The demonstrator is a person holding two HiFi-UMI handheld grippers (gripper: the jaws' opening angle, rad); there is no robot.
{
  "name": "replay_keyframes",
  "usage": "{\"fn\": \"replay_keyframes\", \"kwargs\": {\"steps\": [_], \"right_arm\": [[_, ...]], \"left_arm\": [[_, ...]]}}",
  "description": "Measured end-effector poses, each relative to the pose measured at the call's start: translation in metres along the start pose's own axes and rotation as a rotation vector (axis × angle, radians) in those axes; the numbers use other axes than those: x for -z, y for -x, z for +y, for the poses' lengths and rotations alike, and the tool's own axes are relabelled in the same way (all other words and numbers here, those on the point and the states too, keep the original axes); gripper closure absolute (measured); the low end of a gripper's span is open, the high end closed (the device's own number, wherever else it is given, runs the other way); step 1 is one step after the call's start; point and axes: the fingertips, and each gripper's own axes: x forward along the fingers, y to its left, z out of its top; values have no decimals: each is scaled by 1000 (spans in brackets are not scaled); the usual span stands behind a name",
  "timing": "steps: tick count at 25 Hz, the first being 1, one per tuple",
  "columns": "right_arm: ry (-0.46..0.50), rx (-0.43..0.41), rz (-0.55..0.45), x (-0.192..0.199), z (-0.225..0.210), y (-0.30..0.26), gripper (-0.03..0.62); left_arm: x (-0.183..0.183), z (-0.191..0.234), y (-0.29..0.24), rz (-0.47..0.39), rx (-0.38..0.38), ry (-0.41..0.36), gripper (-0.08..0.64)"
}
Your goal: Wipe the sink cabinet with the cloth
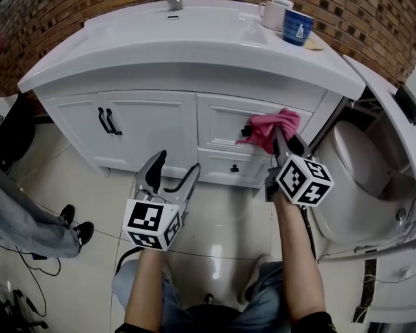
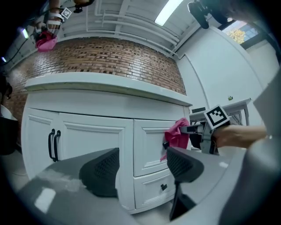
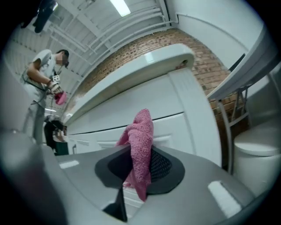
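Nearest to us, our left gripper (image 1: pixel 177 166) hangs over the glossy pale floor tiles (image 1: pixel 214 221). Its two dark, mesh-textured pads (image 2: pixel 102 169) are spread apart with nothing between them, and it is well short of the cabinet. Our right gripper (image 1: pixel 283 144) reaches further forward, its jaws pressed onto a pink terry cloth (image 1: pixel 273 125). The cloth's nubbly folds bunch up above the jaws and trail below them.

The cloth lies against the upper drawer (image 1: pixel 224 120) on the right side of the white sink cabinet (image 1: pixel 149 133), near its right edge. The cabinet front is smooth painted panelling with raised frames. Two black bar handles (image 1: pixel 108 121) sit side by side where the doors meet, and a small black knob (image 1: pixel 234 168) marks the lower drawer.

Above, we see the rounded, glossy white countertop (image 1: pixel 195 55), with a blue mug (image 1: pixel 298 26) and a white cup (image 1: pixel 273 13) close to the brick wall (image 1: pixel 364 26). A smooth white toilet (image 1: pixel 364 185) stands to the right.

The cloth covers most of the upper drawer's knob, so only a black sliver shows beside it. The top edge cuts off the white cup. At far left we make out only a bystander's trouser leg and black shoes (image 1: pixel 75 227).
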Motion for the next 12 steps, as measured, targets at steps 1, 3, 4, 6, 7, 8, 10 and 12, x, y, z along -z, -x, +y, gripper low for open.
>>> {"fn": "replay_keyframes", "kwargs": {"steps": [1,3,4,6,7,8,10,12], "right_arm": [[2,-83,8,5,24,-7,515],[36,-219,27,15,69,-22,514],[49,-267,37,21,86,-28,514],[46,-343,56,32,116,-40,515],[39,-383,64,38,130,-45,515],[35,-424,71,42,144,-49,515],[45,-502,80,51,169,-55,515],[69,-525,90,58,179,-59,515]], "left_arm": [[0,3,0,5,-14,-13,220],[1,10,3,16,-40,-26,219],[2,12,4,18,-49,-23,220],[1,18,8,16,-66,-14,219],[0,21,9,13,-73,-12,220],[-1,24,10,8,-79,-10,221],[-4,29,12,0,-89,-4,220],[-4,34,13,0,-99,-1,220]]}}
